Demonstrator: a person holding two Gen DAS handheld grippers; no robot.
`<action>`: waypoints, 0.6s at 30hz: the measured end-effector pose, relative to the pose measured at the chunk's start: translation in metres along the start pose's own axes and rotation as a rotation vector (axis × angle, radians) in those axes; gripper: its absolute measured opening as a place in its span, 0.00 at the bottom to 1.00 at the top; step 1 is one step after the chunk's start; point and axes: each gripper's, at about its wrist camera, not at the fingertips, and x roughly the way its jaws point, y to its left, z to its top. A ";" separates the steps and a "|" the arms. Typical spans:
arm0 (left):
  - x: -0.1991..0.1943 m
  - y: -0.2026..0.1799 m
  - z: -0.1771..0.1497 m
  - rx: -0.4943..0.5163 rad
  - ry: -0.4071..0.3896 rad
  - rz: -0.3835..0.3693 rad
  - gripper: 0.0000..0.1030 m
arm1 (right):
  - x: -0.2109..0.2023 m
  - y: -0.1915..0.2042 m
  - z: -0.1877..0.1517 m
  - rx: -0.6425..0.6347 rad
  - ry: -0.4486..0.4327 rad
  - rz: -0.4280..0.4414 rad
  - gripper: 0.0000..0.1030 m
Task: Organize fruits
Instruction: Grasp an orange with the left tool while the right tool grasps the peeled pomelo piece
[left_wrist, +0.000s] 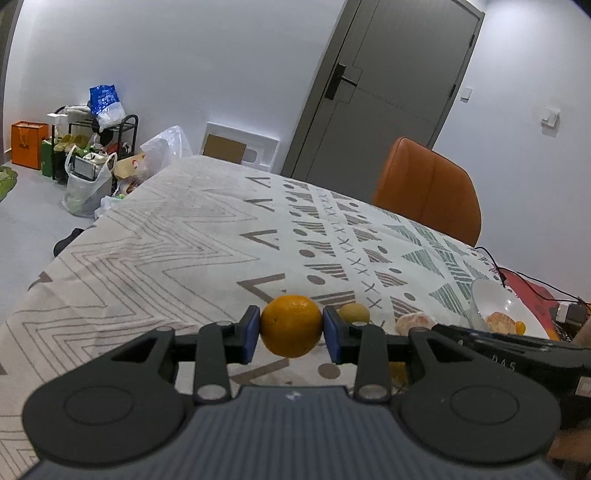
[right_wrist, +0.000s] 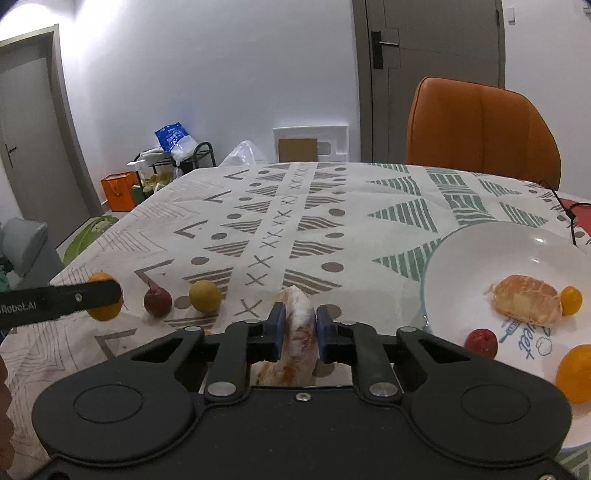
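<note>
Two grips at once: my left gripper (left_wrist: 291, 328) clamps a firm, smooth orange (left_wrist: 291, 325) at its widest, over the tablecloth (left_wrist: 166, 240); my right gripper (right_wrist: 298, 330) squeezes a soft peeled segment (right_wrist: 300, 325), easily crushed, beside the plate (right_wrist: 480, 258).

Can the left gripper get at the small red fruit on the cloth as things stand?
Probably not yet: the left gripper is shut on an orange, so its jaws are full. The red fruit itself lies uncovered beside a yellow fruit.
</note>
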 end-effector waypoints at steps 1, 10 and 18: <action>0.000 -0.001 0.000 0.000 -0.001 0.001 0.34 | 0.000 -0.001 -0.001 0.007 0.001 0.005 0.16; -0.003 -0.003 -0.003 0.006 0.002 0.008 0.34 | 0.004 -0.008 -0.006 0.059 0.026 0.030 0.33; -0.004 0.007 0.000 -0.011 -0.002 0.013 0.34 | 0.018 0.007 -0.009 -0.025 0.059 -0.001 0.42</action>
